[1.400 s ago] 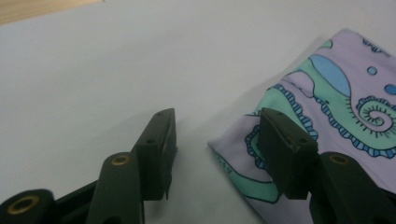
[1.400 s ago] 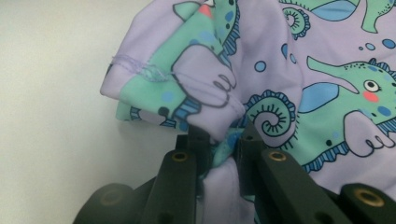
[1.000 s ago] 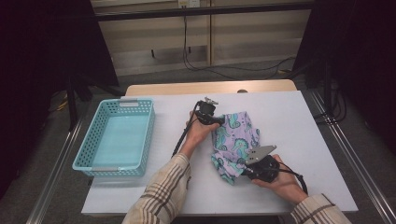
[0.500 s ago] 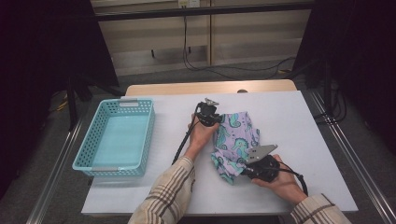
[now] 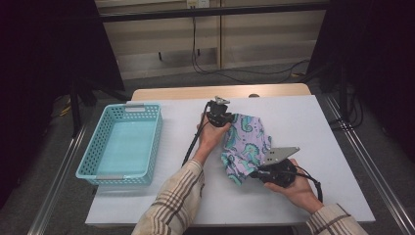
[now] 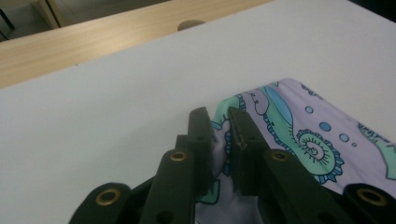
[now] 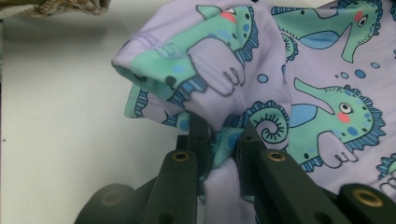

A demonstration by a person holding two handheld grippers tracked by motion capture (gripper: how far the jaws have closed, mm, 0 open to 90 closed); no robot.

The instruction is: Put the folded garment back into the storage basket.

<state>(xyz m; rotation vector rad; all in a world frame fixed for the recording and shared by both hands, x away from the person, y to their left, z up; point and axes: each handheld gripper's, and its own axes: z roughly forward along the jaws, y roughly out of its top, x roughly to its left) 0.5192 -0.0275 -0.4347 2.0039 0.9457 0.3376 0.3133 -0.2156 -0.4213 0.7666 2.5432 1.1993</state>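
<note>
A lilac cloth [image 5: 247, 142] printed with green seahorses lies crumpled on the white table [image 5: 318, 127]. My left gripper [image 5: 230, 118] is at the cloth's far left corner. Its jaws have just been closing, and in the left gripper view the left gripper [image 6: 217, 116] pinches the cloth [image 6: 299, 135] by its edge. My right gripper [image 5: 253, 172] is at the cloth's near edge. In the right gripper view the right gripper [image 7: 219, 128] is shut on a bunched fold of the cloth [image 7: 327, 93].
A turquoise plastic basket [image 5: 88, 166] with nothing in it stands at the table's left side. A wooden strip [image 5: 195, 92] runs along the far edge. Bare white tabletop lies to the right of the cloth and in front of it.
Both hands and the cloth stay about where they were. From above, no clear shift shows.
</note>
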